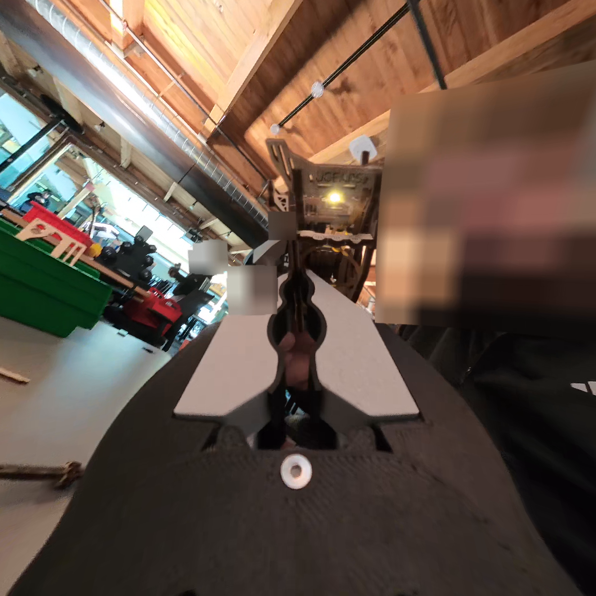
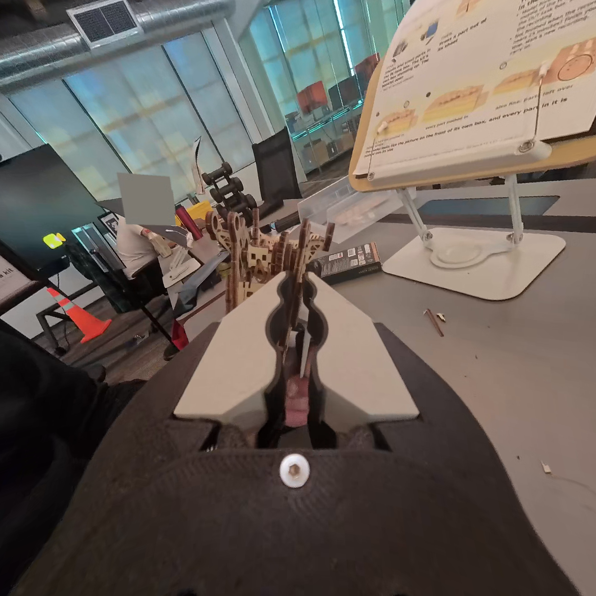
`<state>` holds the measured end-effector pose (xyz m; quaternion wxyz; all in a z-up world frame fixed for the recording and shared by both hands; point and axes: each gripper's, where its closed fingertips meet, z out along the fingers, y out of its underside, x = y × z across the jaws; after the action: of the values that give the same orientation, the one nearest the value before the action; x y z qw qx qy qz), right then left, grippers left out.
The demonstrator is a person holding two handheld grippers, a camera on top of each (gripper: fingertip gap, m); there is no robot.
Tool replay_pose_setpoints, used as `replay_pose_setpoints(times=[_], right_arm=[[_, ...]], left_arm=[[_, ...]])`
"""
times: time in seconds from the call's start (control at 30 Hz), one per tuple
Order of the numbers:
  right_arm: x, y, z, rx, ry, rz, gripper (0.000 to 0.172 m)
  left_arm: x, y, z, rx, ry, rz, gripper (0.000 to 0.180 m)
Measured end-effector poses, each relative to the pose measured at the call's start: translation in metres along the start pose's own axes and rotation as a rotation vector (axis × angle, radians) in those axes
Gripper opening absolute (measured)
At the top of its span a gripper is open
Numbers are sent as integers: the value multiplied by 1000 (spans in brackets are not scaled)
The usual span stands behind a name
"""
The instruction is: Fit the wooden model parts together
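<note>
The right gripper (image 2: 295, 283), grey wedge fingers with scalloped black inner edges, is clenched on a thin plate of the wooden model (image 2: 258, 254), a pale plywood lattice with dark scorched edges held above the smooth grey table (image 2: 483, 371). The left gripper (image 1: 298, 277) likewise pinches a thin dark edge of the wooden model (image 1: 335, 206). Farther off stand a flat black box (image 2: 351, 261) and a white page stand (image 2: 474, 254).

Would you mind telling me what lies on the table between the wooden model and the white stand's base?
A black box lies flat there, shown in the right wrist view.
</note>
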<state>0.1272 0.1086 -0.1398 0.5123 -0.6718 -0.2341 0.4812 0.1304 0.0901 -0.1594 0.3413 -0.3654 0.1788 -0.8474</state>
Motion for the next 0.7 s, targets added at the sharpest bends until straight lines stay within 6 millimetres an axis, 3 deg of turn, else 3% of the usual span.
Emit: replay_pose_setpoints(times=[0.23, 0.3, 0.37, 0.53, 0.63, 0.7], right_arm=[[24, 11, 2, 3, 63, 34, 0], [31, 11, 2, 8, 94, 23, 0], [39, 14, 0, 5, 136, 13, 0], [56, 25, 2, -45, 247, -65, 1], [54, 31, 10, -70, 250, -82, 1], [51, 33, 16, -89, 259, -116, 0]], left_arm=[[-33, -9, -23, 2, -241, 44, 26], [-45, -11, -34, -1, -348, 64, 55], [-53, -18, -51, 22, -483, 116, 74], [-44, -19, -55, -79, -697, 344, 98], [-54, -10, -48, -176, -797, 422, 101], [-61, -4, -44, -221, -811, 434, 86]])
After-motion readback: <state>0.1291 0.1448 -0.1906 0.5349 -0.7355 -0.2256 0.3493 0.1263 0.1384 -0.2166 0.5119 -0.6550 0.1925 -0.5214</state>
